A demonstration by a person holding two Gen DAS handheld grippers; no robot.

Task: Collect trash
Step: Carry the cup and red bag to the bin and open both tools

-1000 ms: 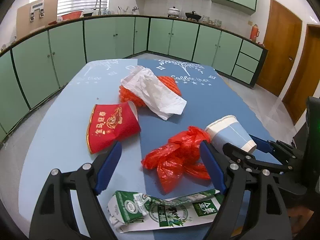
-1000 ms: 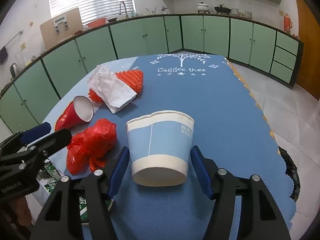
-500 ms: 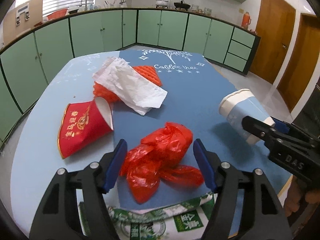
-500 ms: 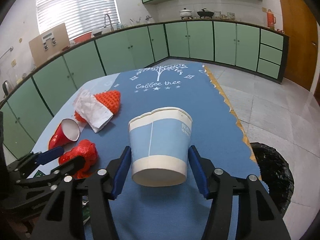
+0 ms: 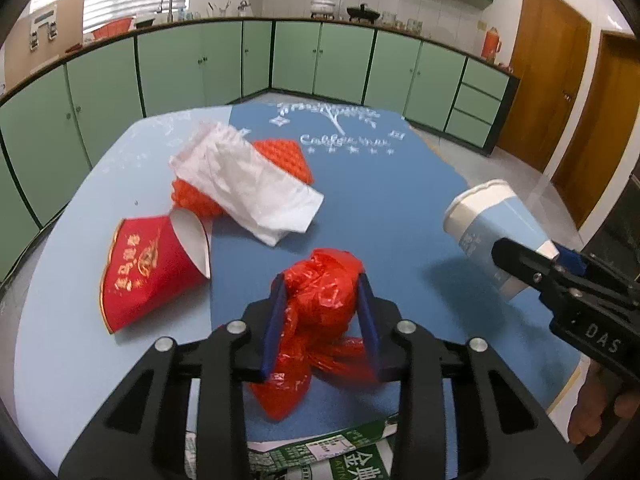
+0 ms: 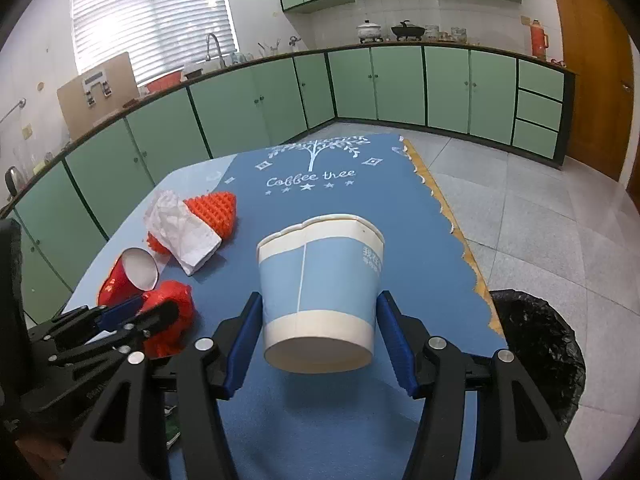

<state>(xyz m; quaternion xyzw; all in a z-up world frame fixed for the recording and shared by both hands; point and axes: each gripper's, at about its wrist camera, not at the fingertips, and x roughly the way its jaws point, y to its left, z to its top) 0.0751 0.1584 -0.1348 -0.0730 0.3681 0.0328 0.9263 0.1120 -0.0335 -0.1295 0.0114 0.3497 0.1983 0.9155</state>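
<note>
My left gripper [image 5: 320, 284] straddles a crumpled red plastic bag [image 5: 320, 312] on the blue table [image 5: 392, 200]. Its jaws are closing and both blue pads press the bag's sides. My right gripper [image 6: 319, 300] is shut on a blue and white paper cup [image 6: 320, 272], held tilted above the table near its right edge. The same cup [image 5: 488, 224] shows at the right of the left wrist view. A red paper cup [image 5: 148, 264] lies on its side to the left. A white paper bag [image 5: 248, 184] rests on orange foam netting [image 5: 284, 156] further back.
A flattened green milk carton [image 5: 340, 456] lies at the table's near edge under my left gripper. A bin lined with a black bag [image 6: 536, 344] stands on the floor beside the table's right edge. Green kitchen cabinets [image 6: 400, 84] ring the room.
The left gripper's jaws have narrowed from wide open around the red plastic bag to pressing on it. The right gripper has carried the paper cup up and to the right.
</note>
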